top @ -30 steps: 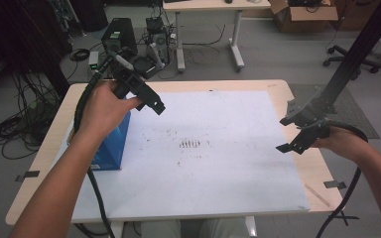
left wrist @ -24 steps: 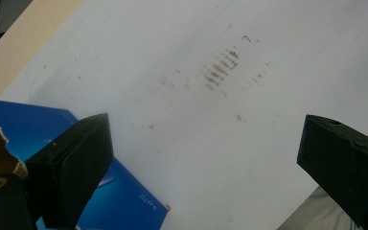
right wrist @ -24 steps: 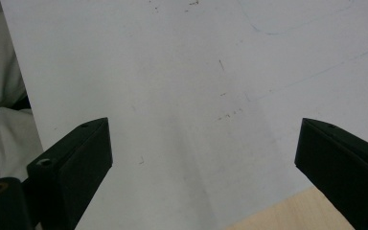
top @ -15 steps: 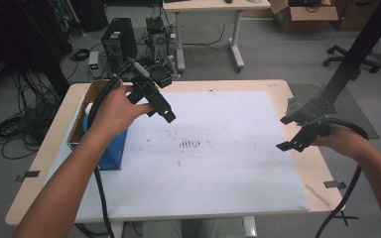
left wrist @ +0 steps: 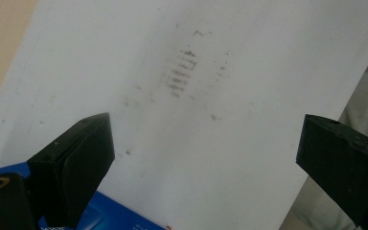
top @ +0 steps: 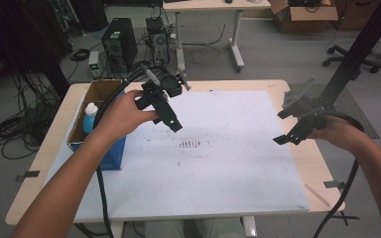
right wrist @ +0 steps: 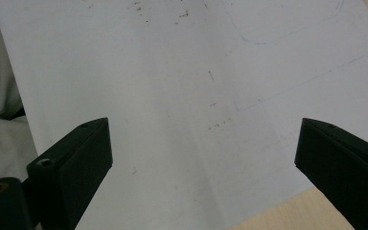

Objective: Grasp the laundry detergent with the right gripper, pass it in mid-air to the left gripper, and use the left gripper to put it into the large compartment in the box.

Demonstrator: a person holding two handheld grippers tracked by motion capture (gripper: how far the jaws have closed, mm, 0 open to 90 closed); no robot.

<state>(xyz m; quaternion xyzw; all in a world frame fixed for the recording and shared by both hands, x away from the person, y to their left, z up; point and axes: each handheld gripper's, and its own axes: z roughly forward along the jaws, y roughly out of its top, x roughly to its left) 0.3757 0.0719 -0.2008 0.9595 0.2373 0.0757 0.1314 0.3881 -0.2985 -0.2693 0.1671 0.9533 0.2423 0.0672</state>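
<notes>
My left gripper (top: 161,112) is held in a hand above the white sheet (top: 228,163), just right of the blue box (top: 110,154). In the left gripper view its jaws stand wide apart, open (left wrist: 206,134), with nothing between them; below lie brown smudge marks (left wrist: 179,72) and a corner of the blue box (left wrist: 105,215). My right gripper (top: 282,127) hovers over the sheet's right side. It is open (right wrist: 203,134) too and holds nothing, with bare sheet (right wrist: 182,96) under it.
The open-topped box holds a white bottle with a blue cap (top: 90,117). Smudge marks (top: 191,144) sit mid-sheet. The wooden table edge (right wrist: 316,211) shows near the right gripper. A black stand (top: 349,59) rises at the right; computers and cables lie on the floor behind.
My left gripper has moved right, away from the box and out over the sheet. The right gripper has stayed almost still.
</notes>
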